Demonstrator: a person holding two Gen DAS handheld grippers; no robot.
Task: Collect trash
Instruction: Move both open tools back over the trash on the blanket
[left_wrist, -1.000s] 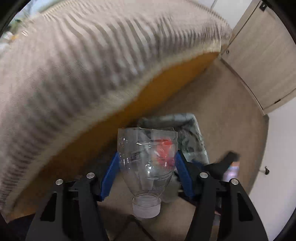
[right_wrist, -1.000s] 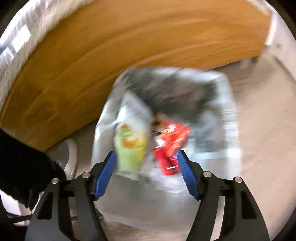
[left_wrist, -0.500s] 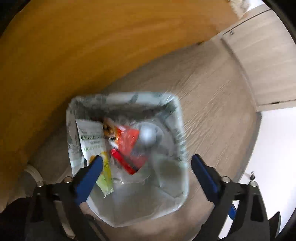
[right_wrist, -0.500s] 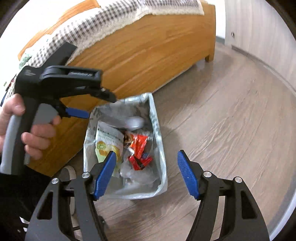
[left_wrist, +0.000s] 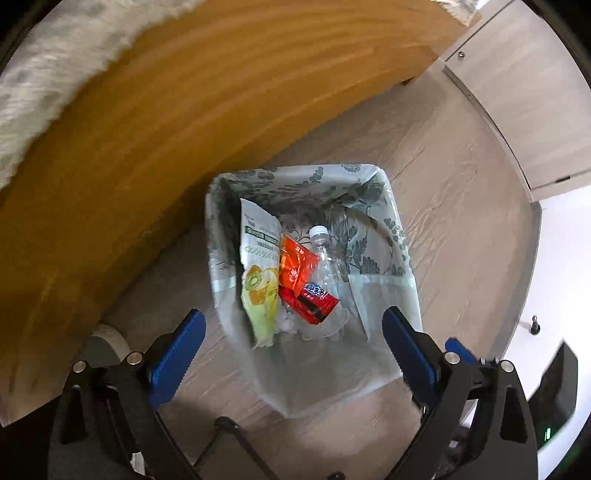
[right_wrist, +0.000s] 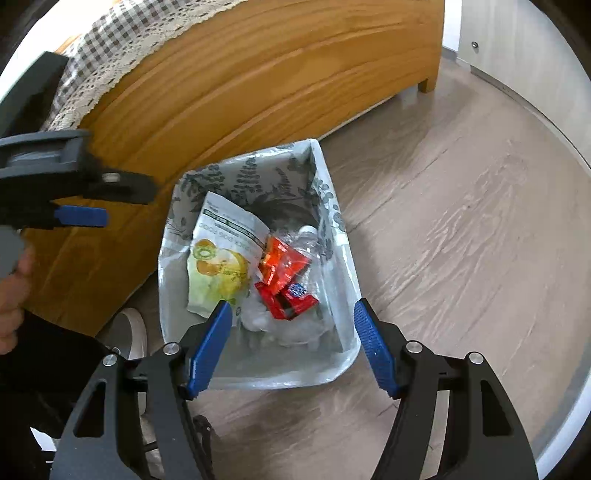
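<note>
The setting is a bedroom with a pale wood-plank floor (right_wrist: 461, 229); an orange-brown wooden bed frame (left_wrist: 184, 129) with a checked, lace-edged cover (right_wrist: 107, 70) fills the left and top of both views, and a bin (left_wrist: 397, 236) lined with a leaf-printed plastic bag stands on the floor just beside the frame. From left to right inside the bin lie a white-and-green snack pouch (left_wrist: 258, 266), an orange wrapper (left_wrist: 295, 262) over a red wrapper (left_wrist: 314, 299), and a clear plastic bottle (left_wrist: 327, 258) with its cap toward the far wall. One second ago this bottle was pinched in the left tongs (left_wrist: 291, 350); their jaws have since been opening, they now stand spread wide above the bin with nothing between them, and the bottle rests among the wrappers. The right tongs (right_wrist: 291, 343) hover over the near rim, partly spread and empty. Judgement: the bottle deposit is complete, and both tongs are free to fetch any remaining trash; none is visible outside the bin in these views.
</note>
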